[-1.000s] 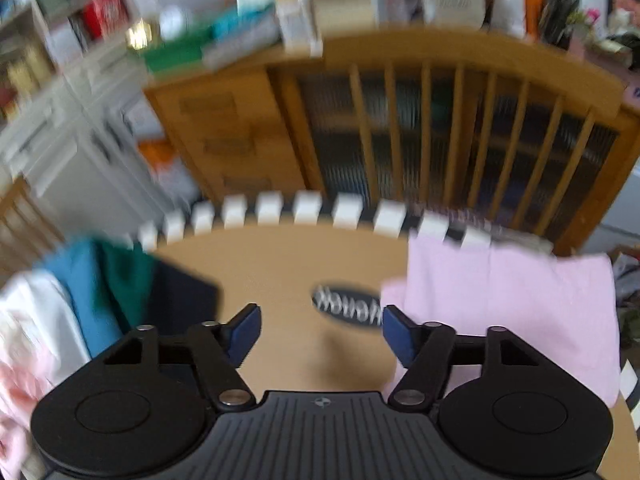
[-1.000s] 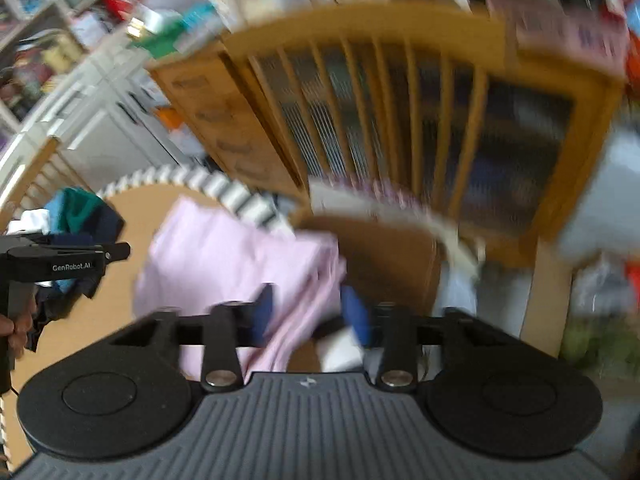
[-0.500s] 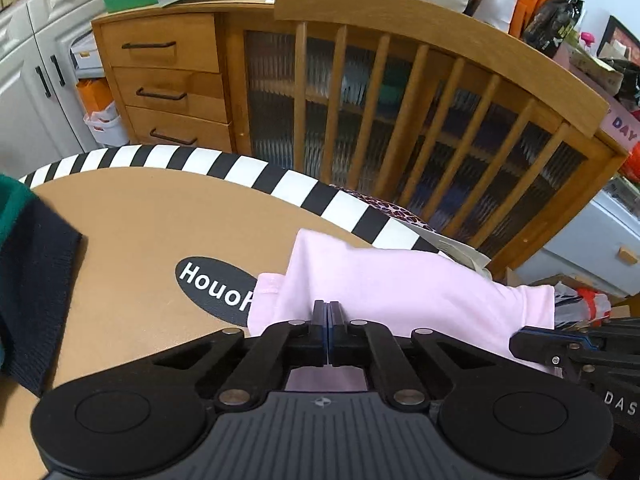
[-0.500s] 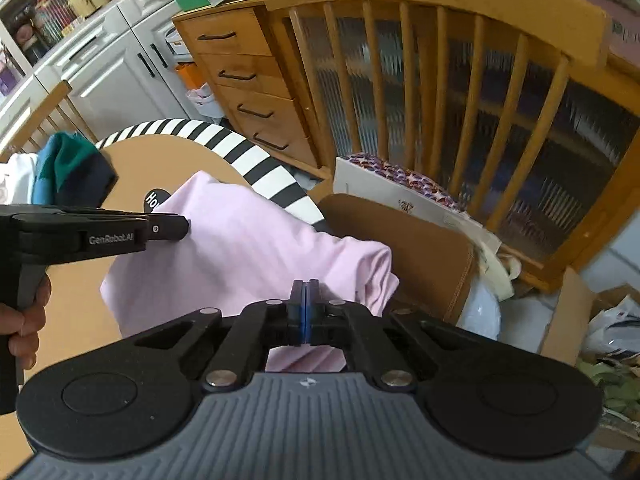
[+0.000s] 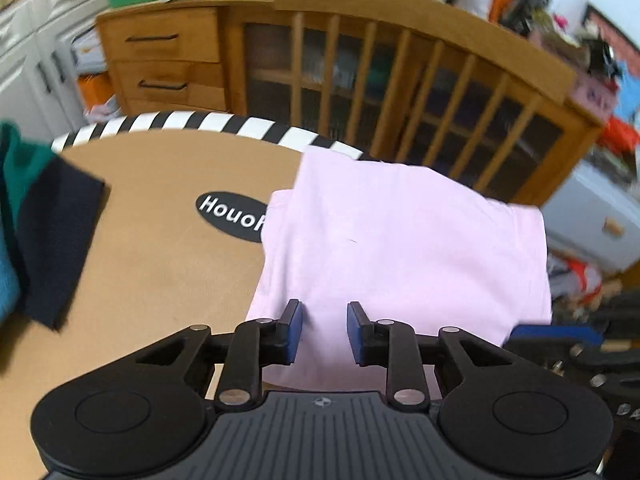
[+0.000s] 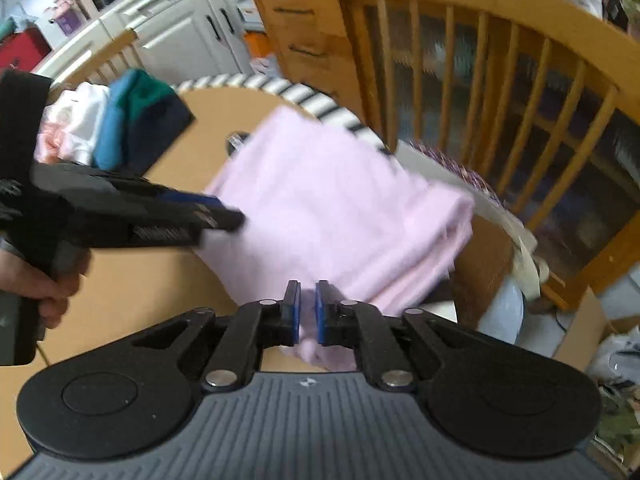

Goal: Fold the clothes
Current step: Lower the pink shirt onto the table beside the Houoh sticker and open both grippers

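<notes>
A: Left wrist view first: the round table (image 5: 160,272) carries everything. On its right edge lies the pink shirt (image 5: 400,248), folded into a rough rectangle, its far corner over the striped rim (image 5: 224,122) and part of it hanging past the edge toward the chair (image 6: 500,92).

B: And the pile (image 6: 120,124) at the left edge?

A: Folded pieces, I'd say: dark, teal, green and white ones stacked together. So several garments look finished, and the shirt is the one in hand.

B: How far along is the shirt?

A: Folded at least once, judging by the doubled layers along its right side in the right wrist view. It may want one more fold and then a move to the pile.

B: The grippers?

A: The left gripper (image 5: 323,330) has just been opening; its fingers stand narrowly apart above the shirt's near edge, pressing nothing. The right gripper (image 6: 307,312) has its jaws open only a slit, having parted a little, with a tuft of pink cloth between them; whether the pads bite it, I cannot tell.
</notes>
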A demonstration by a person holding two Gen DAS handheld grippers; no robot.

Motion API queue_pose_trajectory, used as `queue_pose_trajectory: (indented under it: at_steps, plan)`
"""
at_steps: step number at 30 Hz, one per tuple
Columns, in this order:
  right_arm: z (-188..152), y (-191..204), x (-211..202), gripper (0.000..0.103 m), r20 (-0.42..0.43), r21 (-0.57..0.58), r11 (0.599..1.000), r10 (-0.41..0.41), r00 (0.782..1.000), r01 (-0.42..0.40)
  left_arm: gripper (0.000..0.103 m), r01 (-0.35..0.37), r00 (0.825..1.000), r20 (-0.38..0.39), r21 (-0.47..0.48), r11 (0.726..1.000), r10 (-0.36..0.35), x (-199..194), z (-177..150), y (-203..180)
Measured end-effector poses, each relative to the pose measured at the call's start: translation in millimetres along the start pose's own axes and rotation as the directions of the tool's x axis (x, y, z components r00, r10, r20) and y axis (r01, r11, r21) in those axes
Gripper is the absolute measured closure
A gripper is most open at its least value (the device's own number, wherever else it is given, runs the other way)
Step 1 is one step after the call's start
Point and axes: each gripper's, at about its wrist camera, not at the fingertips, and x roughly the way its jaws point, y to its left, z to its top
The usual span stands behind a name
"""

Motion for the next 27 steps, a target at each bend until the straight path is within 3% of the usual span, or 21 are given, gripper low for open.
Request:
queue_pose_trajectory:
  at_steps: [3, 6, 10, 13, 23, 27]
  plan:
    - [-5, -11, -1, 0.096, -0.001, 0.044, 0.999, 0.022, 1.000, -0.022, 0.075, 0.003, 1.000, -0.002, -0.007, 1.000, -0.003, 0, 1, 3]
    - [-11, -12, -13, 0.095, -0.011, 0.022, 0.999, -0.036, 0.999, 0.036, 0.075, 0.005, 1.000, -0.022, -0.045, 0.999, -0.006, -4, 5, 9]
    - [-24, -12, -37, 0.093, 0.046, 0.033, 0.998, 0.045, 0.998, -0.047, 0.063, -0.003, 1.000, -0.014, -0.018, 1.000, 0.003, -14, 1, 4]
    - [-27, 0, -29, 0.093, 0.015, -0.029, 0.999, 0.039, 0.999, -0.038, 0.063, -0.028, 1.000, -0.014, 0.023, 0.999, 0.028, -10, -3, -4]
    - [-29, 16, -6, 0.089, 0.002, -0.070, 0.998, -0.009, 1.000, 0.010, 0.062, -0.034, 0.999, -0.029, -0.010, 0.999, 0.034, -3, 0, -3]
    - [-27, 12, -7, 0.103, -0.006, -0.030, 0.999, -0.033, 0.999, 0.033, 0.061, -0.041, 0.999, -0.033, -0.008, 0.999, 0.040, -2, 0, -4]
